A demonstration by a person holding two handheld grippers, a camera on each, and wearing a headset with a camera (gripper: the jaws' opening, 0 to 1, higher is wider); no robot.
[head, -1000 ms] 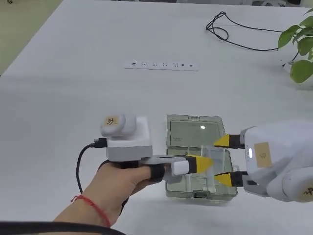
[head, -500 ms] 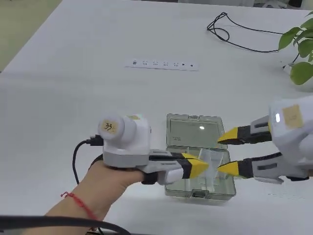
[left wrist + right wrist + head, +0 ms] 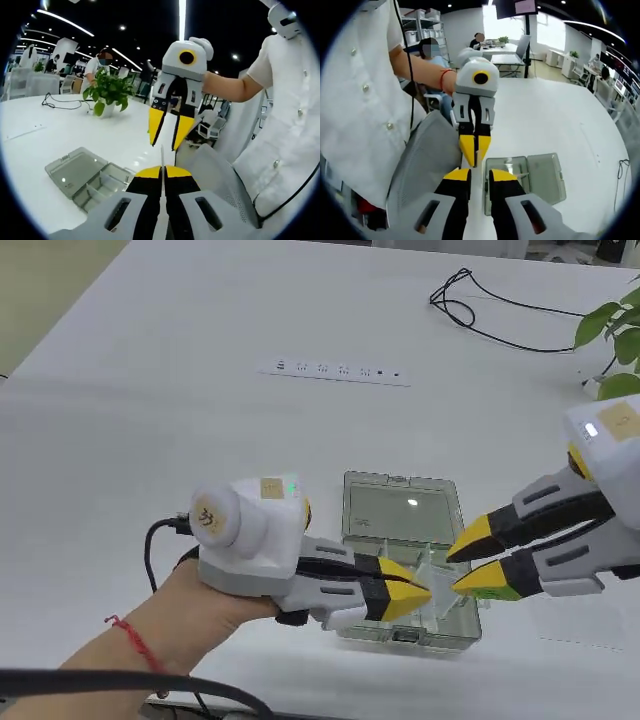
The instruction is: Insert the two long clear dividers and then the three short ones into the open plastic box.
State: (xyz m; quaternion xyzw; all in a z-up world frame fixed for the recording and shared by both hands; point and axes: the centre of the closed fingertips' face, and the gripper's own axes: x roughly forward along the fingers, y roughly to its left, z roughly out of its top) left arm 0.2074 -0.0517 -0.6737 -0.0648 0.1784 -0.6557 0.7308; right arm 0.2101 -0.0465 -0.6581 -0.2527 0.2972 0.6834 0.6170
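The open box of clear greenish plastic point(image 3: 445, 635) lies on the white surface point(image 3: 200, 420) in the lower middle of the head view. Its flat lid point(image 3: 400, 508) is folded back toward the top of the frame, and its tray point(image 3: 352, 618) is nearest the lower edge. Both sets of tongs meet just above the tray. The left tongs point(image 3: 420, 592) come in from the lower left, pressed together on a thin clear plastic divider point(image 3: 161, 157). In the left gripper view the divider shows edge-on, rising from between the yellow tips. Whether it is a long or a short piece cannot be told from that edge. The right tongs point(image 3: 452, 572) reach in from the right of the frame, facing the left pair tip to tip. They have a narrow gap between the jaws and nothing visibly gripped. In the left gripper view the box sits at the lower left, and some clear partitions already stand inside the tray, running both along and across it. Their number is too faint to count. As a judgement, the task is well under way: part of the grid seems seated, and the piece in the left tongs hangs above the tray, not yet pushed into its slots. What is left looks like lowering this divider upright into place, perhaps with the right tongs steadying or pressing it. After that come any short pieces that are not yet in.
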